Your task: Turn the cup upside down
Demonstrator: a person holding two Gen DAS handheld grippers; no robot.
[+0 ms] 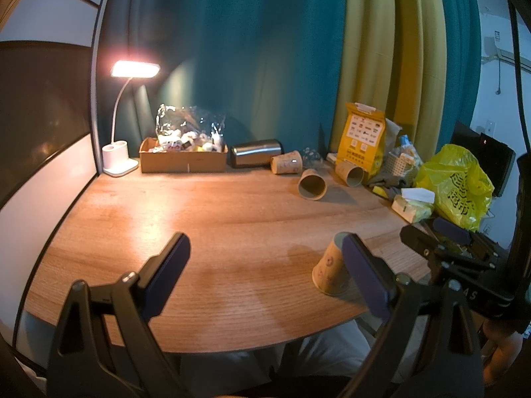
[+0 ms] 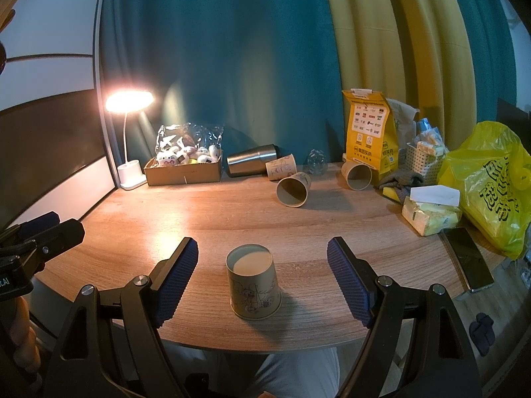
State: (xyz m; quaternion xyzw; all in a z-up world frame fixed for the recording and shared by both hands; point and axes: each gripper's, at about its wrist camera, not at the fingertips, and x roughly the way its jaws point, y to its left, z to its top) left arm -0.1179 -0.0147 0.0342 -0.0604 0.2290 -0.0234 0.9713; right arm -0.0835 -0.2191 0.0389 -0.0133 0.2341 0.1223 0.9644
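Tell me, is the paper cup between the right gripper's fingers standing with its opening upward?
No. The paper cup stands upside down on the table, closed base on top, between the open right gripper fingers.

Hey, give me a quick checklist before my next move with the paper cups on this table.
1. Near cup upside down, base up, rim on the table: ok.
2. Right tool open, pads apart from that cup: ok.
3. Left tool open and holding nothing: ok.
4. Other cups flipped: not ok. The middle cup, the one by the steel tumbler and the one by the yellow bag lie on their sides.
5. Open path to the middle cup: ok, bare wood between.
6. Phone near the table edge, stable: cannot tell.
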